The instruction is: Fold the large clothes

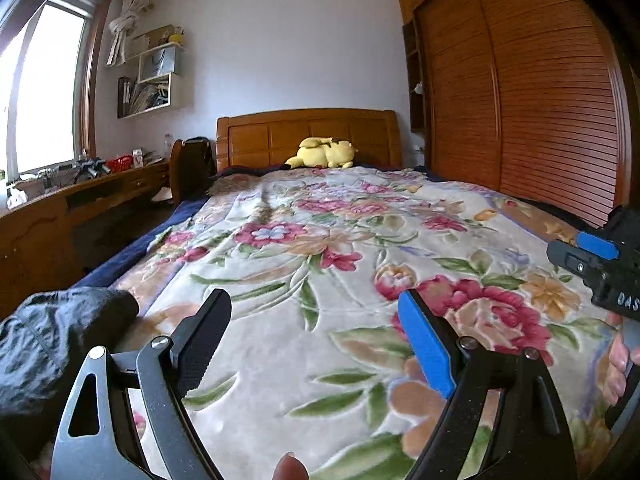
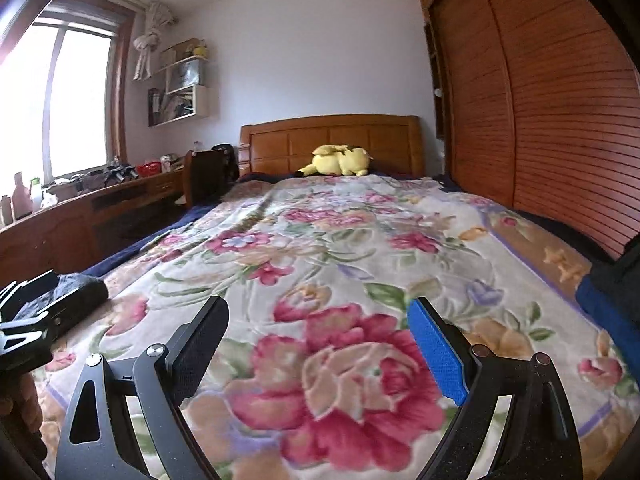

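I am in a bedroom, over a bed [image 1: 280,216] with a flowery blanket [image 2: 320,264] and a yellow plush toy [image 1: 326,153] by the wooden headboard [image 2: 332,140]. A dark piece of clothing [image 1: 56,344] lies bunched up at the bed's near left edge. I cannot tell which way it points. My left tongs [image 1: 316,312] are wide apart, holding nothing. My right tongs [image 2: 318,316] are wide apart too, above the blanket.

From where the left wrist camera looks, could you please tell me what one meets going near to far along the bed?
Left gripper → floral blanket → yellow plush → headboard → white wall.
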Motion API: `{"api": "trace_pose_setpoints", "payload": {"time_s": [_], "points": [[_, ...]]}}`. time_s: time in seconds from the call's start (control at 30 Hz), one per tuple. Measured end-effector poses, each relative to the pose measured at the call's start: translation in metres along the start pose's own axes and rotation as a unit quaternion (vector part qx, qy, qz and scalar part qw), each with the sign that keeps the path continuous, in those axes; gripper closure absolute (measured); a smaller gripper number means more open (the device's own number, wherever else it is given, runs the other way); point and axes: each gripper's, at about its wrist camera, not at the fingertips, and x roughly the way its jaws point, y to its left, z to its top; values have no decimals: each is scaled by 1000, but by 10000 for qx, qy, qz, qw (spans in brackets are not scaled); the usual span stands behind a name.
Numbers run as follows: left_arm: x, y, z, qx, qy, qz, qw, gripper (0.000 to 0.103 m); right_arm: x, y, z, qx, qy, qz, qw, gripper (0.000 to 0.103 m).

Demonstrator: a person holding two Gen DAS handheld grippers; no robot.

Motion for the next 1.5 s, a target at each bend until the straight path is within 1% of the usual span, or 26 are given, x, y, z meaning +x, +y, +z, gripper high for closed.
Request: {"api": "trace_pose_setpoints", "payload": {"time_s": [0.17, 0.23, 0.27, 0.4, 0.53, 0.93, 1.5], "points": [[13, 7, -13, -120, -54, -22, 9999, 17, 12, 5, -20, -142, -32, -75, 9999, 11], [17, 5, -18, -99, -129, 19, 9999, 17, 18, 5, -24, -194, -14, -92, 9998, 11], [20, 5, -20, -82, -165, 60, 9998, 17, 28, 7, -26, -196, 8, -72, 9998, 11], [25, 1, -29, -8, -220, 147, 9997, 17, 43, 7, -31, -283, 18, -96, 9996, 11], [26, 1, -33, 22, -196, 237, 9995, 17, 56, 4, -38, -154, 237, -52, 9996, 11], [31, 14, -39, -286, 15, 243, 9993, 17, 55, 7, -34, -107, 181, -49, 9998, 11], [32, 14, -40, -251, 29, 259, 9993, 17, 58, 7, -39, -133, 153, 4, 9998, 11]]}}
